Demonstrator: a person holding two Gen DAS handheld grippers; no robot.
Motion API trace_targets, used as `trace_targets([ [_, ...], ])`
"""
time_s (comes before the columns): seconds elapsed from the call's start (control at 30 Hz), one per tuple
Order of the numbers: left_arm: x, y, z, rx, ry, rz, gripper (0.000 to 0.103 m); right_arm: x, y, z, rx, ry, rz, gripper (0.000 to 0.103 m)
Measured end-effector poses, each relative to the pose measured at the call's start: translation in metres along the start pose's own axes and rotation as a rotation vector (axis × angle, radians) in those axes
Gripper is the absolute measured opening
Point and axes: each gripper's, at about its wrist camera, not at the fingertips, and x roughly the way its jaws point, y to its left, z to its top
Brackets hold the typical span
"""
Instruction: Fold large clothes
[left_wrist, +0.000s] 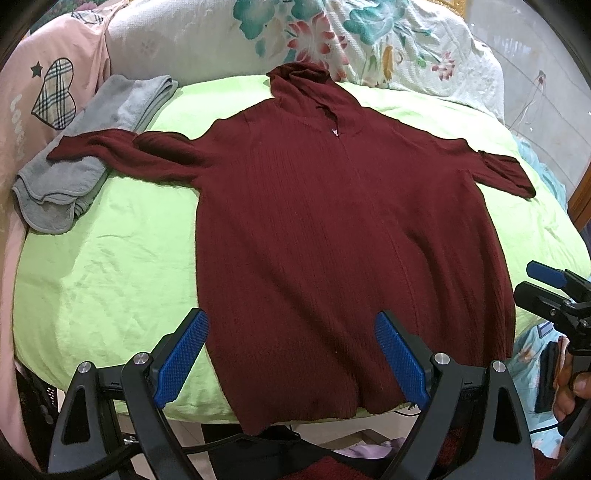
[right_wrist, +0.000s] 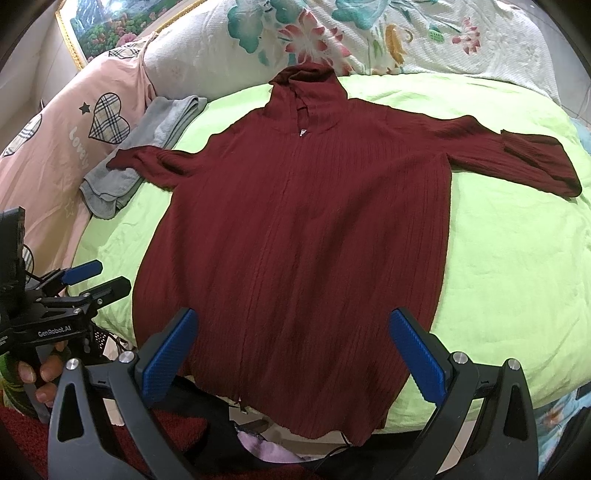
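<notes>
Jaws apart, both grippers; hooded sweater (left_wrist: 332, 229) hem overhangs sheet (left_wrist: 110, 277).

The hooded sweater (left_wrist: 325, 229) is dark maroon with a fine vertical rib. The sheet (left_wrist: 110, 266) on the bed is plain lime green. A towel (left_wrist: 92, 147) is grey. A pink pillow (left_wrist: 44, 85) carries plaid hearts; a white quilt (left_wrist: 369, 40) shows teal and red flowers. Both grippers' pads (right_wrist: 166, 358) are blue.

We hold our left gripper (left_wrist: 291, 354) wide open with nothing in it. Our right gripper (right_wrist: 295, 354) is wide open too, just beside it.
</notes>
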Motion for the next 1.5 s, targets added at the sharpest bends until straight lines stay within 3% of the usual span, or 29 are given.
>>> trace_targets([
  [0.33, 0.022, 0.003, 0.018, -0.024, 0.027, -0.01, 0.092, 0.005, -0.031, 0.022, 0.051, -0.018, 0.005, 0.102],
  [0.4, 0.025, 0.002, 0.023, -0.025, 0.028, -0.012, 0.092, 0.004, -0.044, 0.031, 0.057, -0.039, -0.014, 0.098],
  [0.53, 0.033, -0.003, 0.03, -0.019, 0.038, -0.017, 0.092, 0.0, -0.094, 0.06, 0.114, -0.087, -0.099, 0.092],
  [0.6, 0.037, -0.006, 0.034, -0.016, 0.048, -0.023, 0.092, 0.0, -0.123, 0.077, 0.151, -0.118, -0.145, 0.084],
  [0.8, 0.05, -0.012, 0.044, -0.011, 0.062, -0.029, 0.092, 0.012, -0.201, 0.129, 0.197, -0.186, -0.305, 0.075],
  [1.07, 0.072, -0.014, 0.052, -0.016, 0.106, -0.019, 0.092, 0.087, -0.286, 0.17, 0.241, -0.138, -0.32, 0.067],
  [1.23, 0.085, -0.014, 0.057, -0.018, 0.126, -0.018, 0.092, 0.115, -0.319, 0.172, 0.263, -0.087, -0.375, 0.045],
  [1.33, 0.09, -0.014, 0.059, -0.026, 0.132, -0.029, 0.092, 0.111, -0.326, 0.171, 0.28, -0.085, -0.393, 0.012],
  [1.37, 0.092, -0.015, 0.06, -0.026, 0.132, -0.033, 0.092, 0.108, -0.325, 0.171, 0.282, -0.082, -0.392, 0.006],
  [1.43, 0.095, -0.016, 0.061, -0.024, 0.134, -0.041, 0.092, 0.101, -0.32, 0.17, 0.289, -0.093, -0.38, 0.006],
  [1.5, 0.096, -0.018, 0.062, -0.021, 0.136, -0.047, 0.092, 0.092, -0.304, 0.172, 0.292, -0.125, -0.309, 0.005],
])
